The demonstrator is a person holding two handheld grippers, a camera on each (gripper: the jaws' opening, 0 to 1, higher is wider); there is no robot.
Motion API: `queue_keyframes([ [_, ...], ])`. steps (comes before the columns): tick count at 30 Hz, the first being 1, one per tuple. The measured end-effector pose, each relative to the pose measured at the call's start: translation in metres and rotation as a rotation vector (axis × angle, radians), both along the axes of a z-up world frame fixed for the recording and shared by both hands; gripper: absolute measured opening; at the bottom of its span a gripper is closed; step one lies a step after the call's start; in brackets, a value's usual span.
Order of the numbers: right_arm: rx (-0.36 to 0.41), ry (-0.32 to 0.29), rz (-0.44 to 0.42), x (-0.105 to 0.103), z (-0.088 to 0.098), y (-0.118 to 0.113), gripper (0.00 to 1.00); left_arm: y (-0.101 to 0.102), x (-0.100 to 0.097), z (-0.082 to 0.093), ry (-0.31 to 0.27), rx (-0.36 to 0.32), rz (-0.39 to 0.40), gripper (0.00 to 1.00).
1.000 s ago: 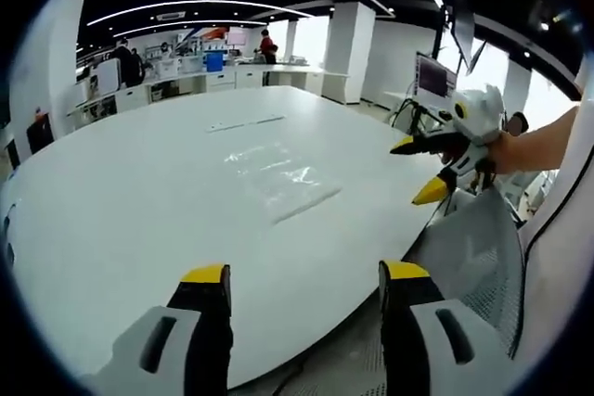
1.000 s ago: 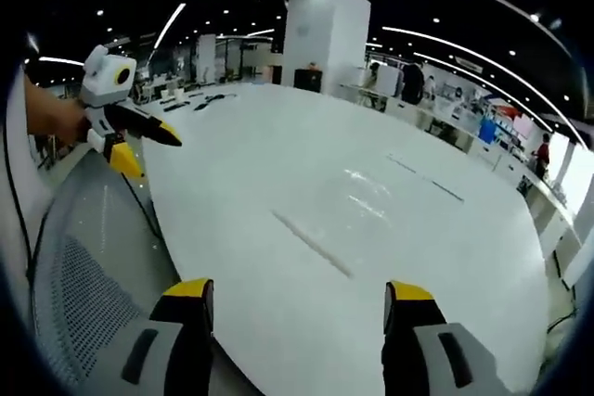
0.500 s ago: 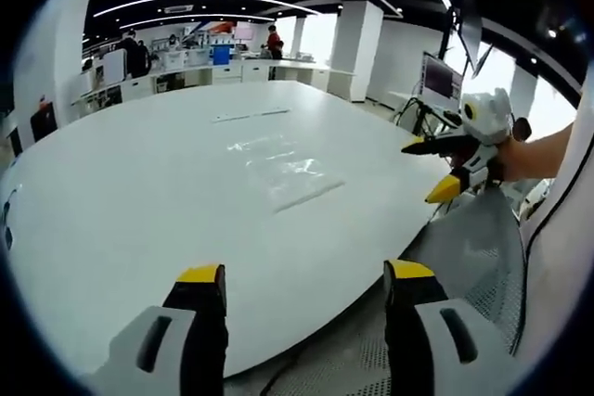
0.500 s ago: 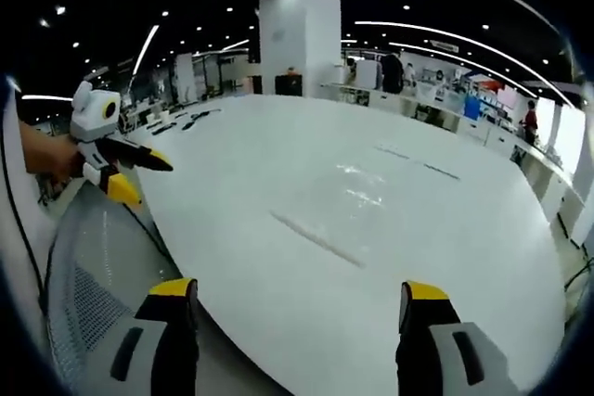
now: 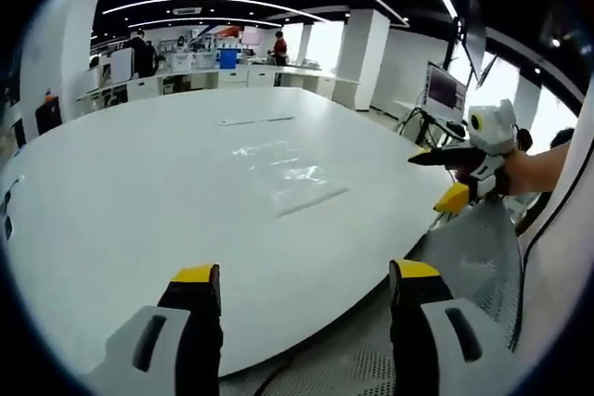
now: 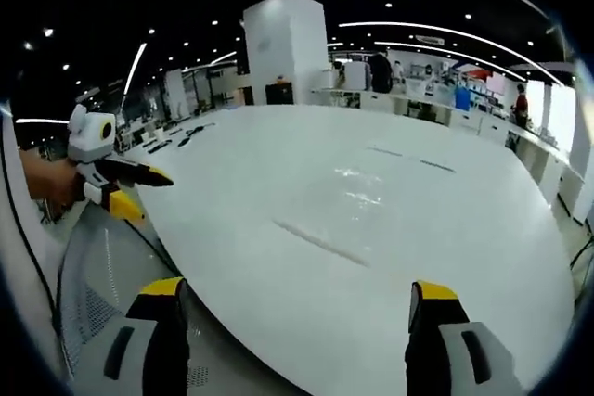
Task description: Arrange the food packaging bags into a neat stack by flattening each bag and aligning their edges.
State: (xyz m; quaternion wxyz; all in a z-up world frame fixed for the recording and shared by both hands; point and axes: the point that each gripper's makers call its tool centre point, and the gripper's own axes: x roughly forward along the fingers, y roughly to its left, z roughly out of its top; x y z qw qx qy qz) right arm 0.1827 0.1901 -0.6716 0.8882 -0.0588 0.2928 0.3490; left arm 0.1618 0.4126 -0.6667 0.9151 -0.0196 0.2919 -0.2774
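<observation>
**A large open-plan office or lab floor**

A very big white table (image 5: 139,192) with a rounded edge takes up the foreground. Beyond its far edge stand rows of white desks (image 5: 232,73) where people (image 5: 279,47) are working. A black ceiling carries long curved light strips (image 6: 436,32) and small spotlights. Broad white square columns (image 6: 288,48) rise from the floor, a monitor (image 5: 444,90) stands on a stand, and a grey mesh office chair (image 5: 469,257) sits at the table's near edge.

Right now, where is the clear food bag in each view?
Left gripper view: clear bag lies flat on the white table, just above centre.
Right gripper view: the bag lies on the table, centre.
Shared landmark: the bag's long sealing strip along its near edge.
</observation>
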Motion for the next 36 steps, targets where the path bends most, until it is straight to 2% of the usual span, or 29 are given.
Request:
queue_keyframes([
  [9,0.098,0.031,-0.044,0.000,0.007,0.006,1.00,0.001,0.002,0.006,-0.029,-0.006,0.027,0.75],
  [16,0.139,0.047,-0.101,0.006,0.010,-0.001,1.00,-0.006,0.003,0.014,-0.044,-0.025,0.044,0.76],
  [26,0.141,0.035,-0.136,0.004,0.015,0.003,1.00,-0.009,0.003,0.013,-0.034,-0.032,0.071,0.79],
  [36,0.124,0.033,-0.144,0.000,0.013,0.004,1.00,-0.003,0.007,0.017,-0.081,-0.060,0.113,0.82],
])
